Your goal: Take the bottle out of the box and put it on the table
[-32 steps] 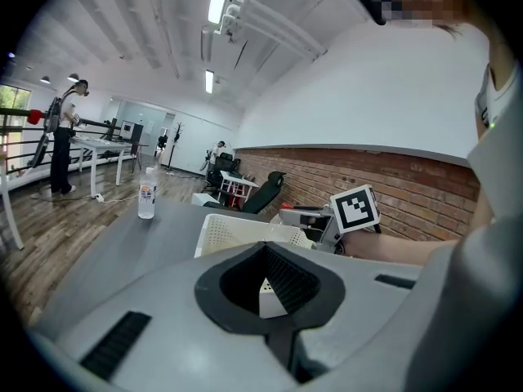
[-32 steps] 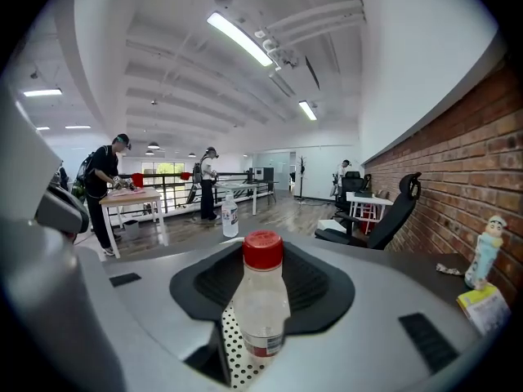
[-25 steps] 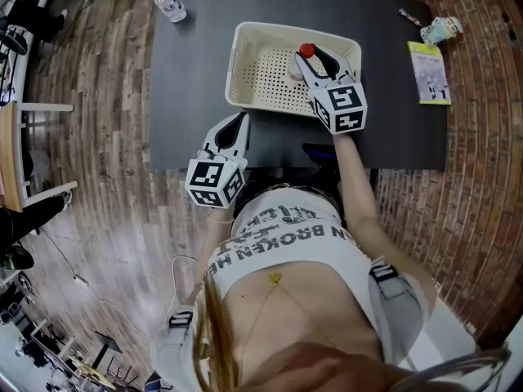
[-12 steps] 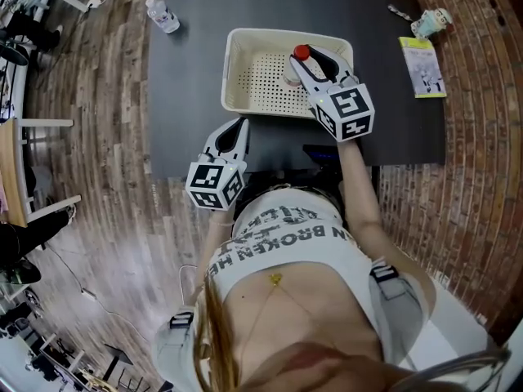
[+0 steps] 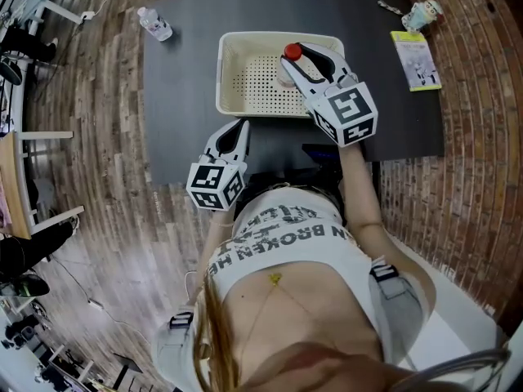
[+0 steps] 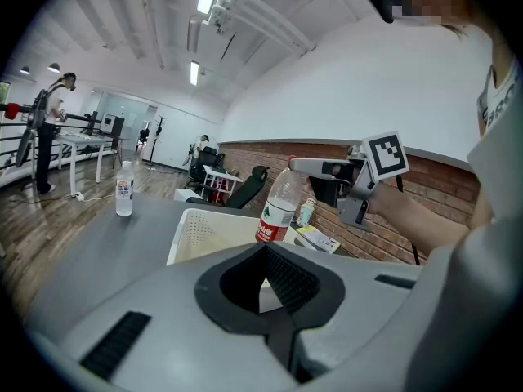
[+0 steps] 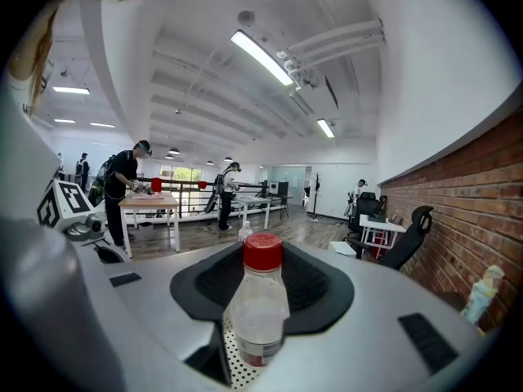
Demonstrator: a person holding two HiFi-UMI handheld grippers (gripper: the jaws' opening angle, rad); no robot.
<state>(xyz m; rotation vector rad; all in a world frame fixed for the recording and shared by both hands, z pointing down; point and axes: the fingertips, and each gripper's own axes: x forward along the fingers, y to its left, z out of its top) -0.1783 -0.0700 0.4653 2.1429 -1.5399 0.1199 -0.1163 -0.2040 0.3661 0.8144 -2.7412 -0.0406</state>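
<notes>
Right tongs (image 5: 304,55): clamped on the upper part of the bottle (image 5: 288,65), which stands upright between the pads with its red cap (image 5: 292,52) on top.
Bottle place: held in the right tongs, over the perforated floor of the cream box (image 5: 233,76).
Left tongs (image 5: 239,127): tips together with nothing between them, just short of the box's near wall, over the dark surface (image 5: 184,96).
Second bottle (image 5: 154,23): on the surface, well beyond the left tongs and off to their left.
Booklet (image 5: 413,60): on the surface, well to the right of the right tongs.
</notes>
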